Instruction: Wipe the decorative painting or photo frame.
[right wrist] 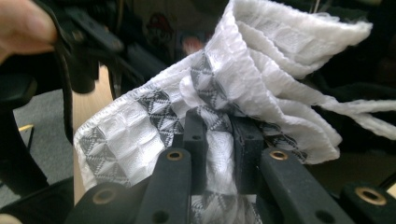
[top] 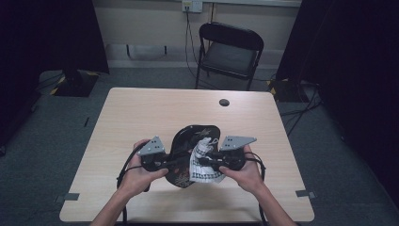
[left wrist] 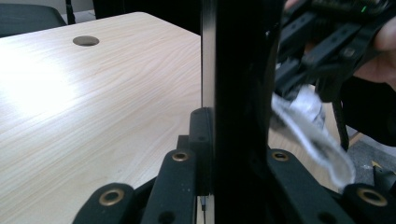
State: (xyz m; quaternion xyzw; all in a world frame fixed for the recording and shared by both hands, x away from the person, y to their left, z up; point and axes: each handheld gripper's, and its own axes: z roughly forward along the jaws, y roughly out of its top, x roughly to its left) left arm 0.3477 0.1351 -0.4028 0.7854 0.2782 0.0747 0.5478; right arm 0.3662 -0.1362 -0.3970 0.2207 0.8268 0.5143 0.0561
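Mid-wipe, by the look of it. Person is holding a black, rounded lacquer-look tray with a printed pattern [top: 188,136] tilted up over the light wood surface [top: 141,117], front-centre, and working it with a white waffle-weave cloth with grey triangle print [top: 203,165].

Left gripper [top: 165,162]: fingers clamped on the tray's near-left edge. In the left gripper view the tray [left wrist: 236,93] stands edge-on as a dark slab between the fingers, gripped tight.

Right gripper [top: 211,162]: fingers closed hard on a bunched fold of the cloth [right wrist: 219,116]. In the right gripper view the fabric is pinched between the fingers [right wrist: 195,140] and fans out above them. Cloth hangs against the tray's right half, touching it.

Progress, as a judgement:
- Done: tray picked up, cloth picked up, cloth brought onto the tray face.
- Left: the wiping itself. Can't tell how much of the face is covered; no visible dirt or clean/dirty boundary to go by. Then tray and cloth back down on the surface.

Containers: the tray is the only one, and it carries nothing; tilted as it is, nothing could sit in it. Upper part of its face is visible behind the cloth, lower right part is hidden by it.

Round cable hole [top: 224,102] sits on the surface beyond the tray, well apart. Black folding chair [top: 230,52] stands past the far edge.
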